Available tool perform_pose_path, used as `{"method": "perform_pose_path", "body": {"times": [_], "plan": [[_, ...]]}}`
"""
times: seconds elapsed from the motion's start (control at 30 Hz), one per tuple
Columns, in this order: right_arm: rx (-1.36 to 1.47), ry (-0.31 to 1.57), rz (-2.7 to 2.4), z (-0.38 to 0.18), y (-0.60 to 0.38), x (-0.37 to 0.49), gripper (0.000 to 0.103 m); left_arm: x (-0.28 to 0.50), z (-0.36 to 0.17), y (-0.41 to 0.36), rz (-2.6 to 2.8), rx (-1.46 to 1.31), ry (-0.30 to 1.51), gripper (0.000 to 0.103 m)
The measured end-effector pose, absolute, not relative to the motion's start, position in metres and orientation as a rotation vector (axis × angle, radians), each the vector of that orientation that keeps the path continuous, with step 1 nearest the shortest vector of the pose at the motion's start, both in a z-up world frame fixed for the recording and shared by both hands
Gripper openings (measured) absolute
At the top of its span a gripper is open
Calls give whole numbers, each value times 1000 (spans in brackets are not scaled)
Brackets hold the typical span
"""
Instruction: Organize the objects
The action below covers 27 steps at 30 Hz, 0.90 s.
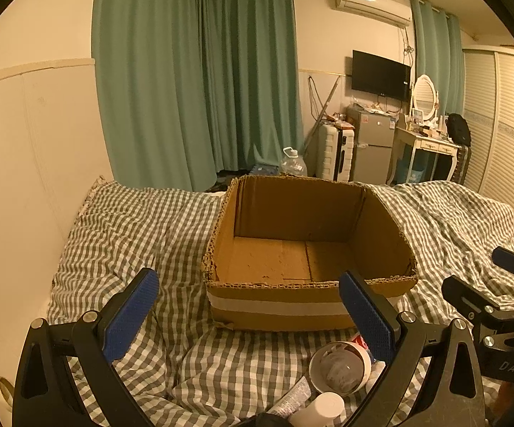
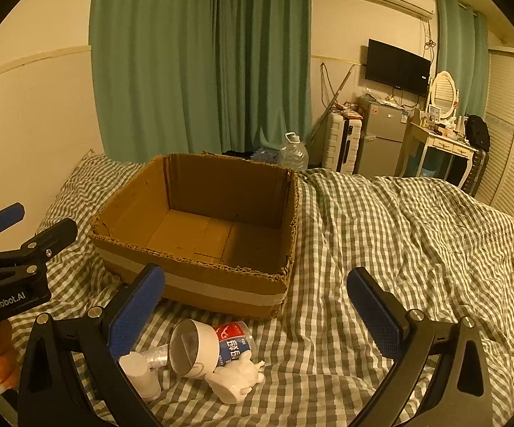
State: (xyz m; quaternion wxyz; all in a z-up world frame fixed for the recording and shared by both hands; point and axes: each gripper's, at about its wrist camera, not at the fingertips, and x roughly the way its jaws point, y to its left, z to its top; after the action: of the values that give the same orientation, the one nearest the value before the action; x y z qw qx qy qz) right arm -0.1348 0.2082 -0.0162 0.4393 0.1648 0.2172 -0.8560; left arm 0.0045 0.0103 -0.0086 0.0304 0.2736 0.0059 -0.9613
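Note:
An empty open cardboard box (image 1: 292, 306) (image 2: 200, 284) stands on the checked bed. In front of it lies a small pile: a white mug on its side (image 2: 192, 348) (image 1: 340, 366), a clear cup with red and blue print (image 2: 233, 339), a white figurine (image 2: 235, 380), a white tube (image 2: 141, 375) (image 1: 322, 409) and a foil-like tube (image 1: 292, 398). My left gripper (image 1: 249, 316) is open and empty, above the near bed left of the pile. My right gripper (image 2: 257, 316) is open and empty, just above the pile.
The checked bedspread (image 2: 399, 235) is rumpled on the right. A wall (image 1: 18, 178) runs along the left side of the bed. Green curtains, a water jug (image 1: 292, 163), a suitcase, a fridge and a dressing table stand beyond the bed.

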Motion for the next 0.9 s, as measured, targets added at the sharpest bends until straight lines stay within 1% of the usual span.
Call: {"method": "perform_pose_path", "body": {"times": [0.27,0.3,0.43,0.6,0.73,0.8,0.9], "plan": [[484,561,-2049,-24,205,-137,103,6,-19,8,-2924,969,33,103],[412,612,-1913,-25,199,-138,103,7,-22,8,-2908,972,20,103],[473,667,-1879,-40,198,-141,103,13,-30,10,-2865,1011,-18,103],[533,682,-1862,-47,198,-151,103,21,-39,8,-2859,1128,42,103],[594,675,-1869,-54,203,-161,103,27,-57,8,-2843,1241,75,103],[634,677,-1863,-60,203,-166,103,28,-68,10,-2829,1297,64,103],[725,683,-1843,-71,202,-175,103,28,-91,17,-2794,1344,-26,103]]}}
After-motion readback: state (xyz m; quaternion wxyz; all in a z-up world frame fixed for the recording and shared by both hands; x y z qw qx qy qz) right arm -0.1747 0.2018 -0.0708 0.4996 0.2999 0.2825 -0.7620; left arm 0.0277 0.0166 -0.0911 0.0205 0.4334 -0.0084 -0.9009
